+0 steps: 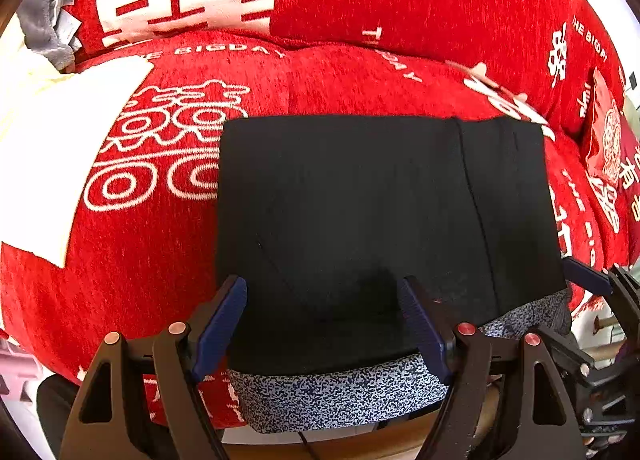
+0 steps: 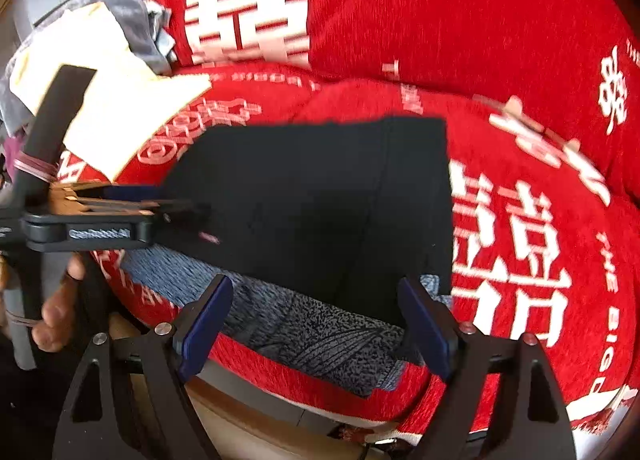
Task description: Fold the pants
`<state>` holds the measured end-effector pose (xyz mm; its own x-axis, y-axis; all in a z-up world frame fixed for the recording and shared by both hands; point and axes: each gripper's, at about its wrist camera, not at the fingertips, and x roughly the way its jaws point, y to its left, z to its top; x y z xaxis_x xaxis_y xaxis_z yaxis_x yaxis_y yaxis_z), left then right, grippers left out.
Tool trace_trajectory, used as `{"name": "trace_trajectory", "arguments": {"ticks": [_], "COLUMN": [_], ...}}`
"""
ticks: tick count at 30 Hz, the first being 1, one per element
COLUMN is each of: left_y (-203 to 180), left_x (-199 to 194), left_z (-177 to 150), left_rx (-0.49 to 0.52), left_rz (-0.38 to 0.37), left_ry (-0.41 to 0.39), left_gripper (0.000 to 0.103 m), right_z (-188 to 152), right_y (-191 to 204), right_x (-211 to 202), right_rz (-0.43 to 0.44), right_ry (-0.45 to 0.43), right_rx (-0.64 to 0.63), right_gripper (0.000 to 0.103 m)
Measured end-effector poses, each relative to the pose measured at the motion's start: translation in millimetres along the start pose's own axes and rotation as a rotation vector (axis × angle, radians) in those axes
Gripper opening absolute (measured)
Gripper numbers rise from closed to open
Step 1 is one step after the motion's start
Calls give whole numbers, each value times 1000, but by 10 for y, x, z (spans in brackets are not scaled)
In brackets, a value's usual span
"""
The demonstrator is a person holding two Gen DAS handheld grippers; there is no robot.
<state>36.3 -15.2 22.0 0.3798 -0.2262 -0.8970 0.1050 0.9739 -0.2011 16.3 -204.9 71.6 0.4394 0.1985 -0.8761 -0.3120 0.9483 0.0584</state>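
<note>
A: What do the pants (image 1: 360, 212) look like?

B: Black, matte and smooth, folded into a flat near-rectangle with crisp straight edges and a seam running down the right part. At the near edge a speckled blue-and-white knit band (image 1: 340, 392) sticks out from under the black layer. They lie on a red sofa cover (image 1: 152, 280), a nubby chenille-like fabric printed with white characters and rings.

A: And the hand-held grippers?

B: The left hand-held gripper (image 1: 324, 324) tilts steeply down over the near edge of the pants, its blue ribbed pads spread wide, nothing pinched between them. The right hand-held gripper (image 2: 320, 324) has the same pose at the pants' near right corner, jaws released and apart, the fabric lying loose below.

A: Anything else?

B: A cream cloth (image 1: 48, 148), flat and squarish, lies left of the pants, with crumpled grey fabric (image 1: 44, 28) behind it. In the right wrist view, fingers (image 2: 52, 320) curl around the left tool's handle.
</note>
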Motion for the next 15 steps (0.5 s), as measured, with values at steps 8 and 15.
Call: {"name": "trace_trajectory", "arguments": {"ticks": [8,15], "left_y": [-141,-66], "left_x": [-11,-74], "left_z": [12,348], "left_rx": [53,41], "left_rz": [40,85], "left_ry": [-27,-80], "left_gripper": [93,93], "right_z": [-31,411], "right_y": [25,208], "right_x": [89,-196], "right_rz": [-36,-81], "right_ry": [38,-106], "right_rx": [-52,-253], "right_gripper": [100,100]}}
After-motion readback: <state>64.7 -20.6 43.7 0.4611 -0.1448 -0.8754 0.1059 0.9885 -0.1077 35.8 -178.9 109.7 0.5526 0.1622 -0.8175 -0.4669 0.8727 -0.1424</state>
